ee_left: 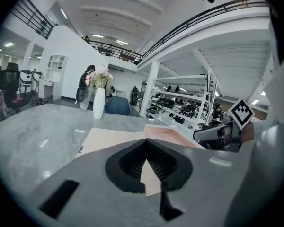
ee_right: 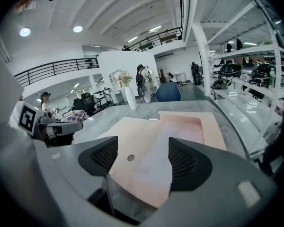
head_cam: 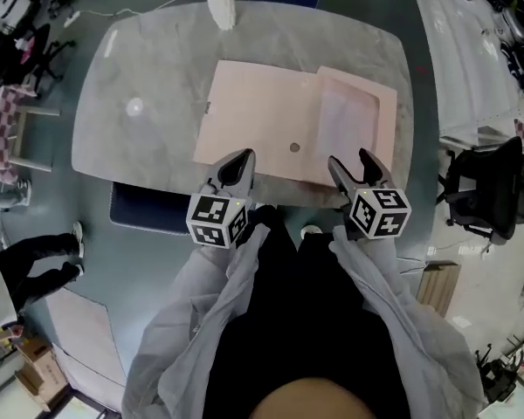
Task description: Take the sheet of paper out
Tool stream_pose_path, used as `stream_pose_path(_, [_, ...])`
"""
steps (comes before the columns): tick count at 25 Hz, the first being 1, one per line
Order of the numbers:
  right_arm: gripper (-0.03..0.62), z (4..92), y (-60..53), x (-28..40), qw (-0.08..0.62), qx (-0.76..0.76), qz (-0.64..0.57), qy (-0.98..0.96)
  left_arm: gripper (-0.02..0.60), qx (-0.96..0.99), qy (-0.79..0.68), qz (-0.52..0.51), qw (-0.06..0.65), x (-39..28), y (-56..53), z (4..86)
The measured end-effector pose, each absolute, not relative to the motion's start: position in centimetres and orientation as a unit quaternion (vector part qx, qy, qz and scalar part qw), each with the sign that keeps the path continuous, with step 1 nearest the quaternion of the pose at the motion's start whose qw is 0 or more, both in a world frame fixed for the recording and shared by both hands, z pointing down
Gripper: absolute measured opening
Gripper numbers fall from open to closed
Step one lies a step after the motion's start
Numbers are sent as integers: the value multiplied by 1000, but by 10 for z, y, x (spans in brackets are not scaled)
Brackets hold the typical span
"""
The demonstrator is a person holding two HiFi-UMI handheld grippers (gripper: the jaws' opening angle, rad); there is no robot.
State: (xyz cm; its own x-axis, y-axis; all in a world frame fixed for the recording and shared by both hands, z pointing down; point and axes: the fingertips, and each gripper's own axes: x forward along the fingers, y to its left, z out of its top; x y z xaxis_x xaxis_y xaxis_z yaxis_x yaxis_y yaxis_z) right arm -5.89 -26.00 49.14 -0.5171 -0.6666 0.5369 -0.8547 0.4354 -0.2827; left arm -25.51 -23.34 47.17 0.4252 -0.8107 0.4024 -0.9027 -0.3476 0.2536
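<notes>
Paper sheet (head_cam: 346, 122), long axis pointing away

Grey marble table (head_cam: 140, 77), white vase (head_cam: 220, 7) at its far edge, black office chair (head_cam: 489, 186)

Envelope (head_cam: 262, 116) on table (head_cam: 131, 120); vase (head_cam: 220, 7) behind, at far edge.

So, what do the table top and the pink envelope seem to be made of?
The table top looks like polished grey marble, or perhaps a marble-look laminate: it has pale veins and glossy light reflections. The envelope looks like matte pinkish paper or thin card: it lies flat, with crisp edges and no shine.
</notes>
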Motion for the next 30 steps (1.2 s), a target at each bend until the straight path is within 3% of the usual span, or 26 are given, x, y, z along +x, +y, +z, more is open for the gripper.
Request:
stream_pose_path(22, [322,587,-306,-105,392,506,308,-704,0,834,-449,118,298,-283,-291,543])
stream_pose_path(30, [313,616,-312,-101,432,481,332,-687,0,832,-443,116,312,-283,-296,557])
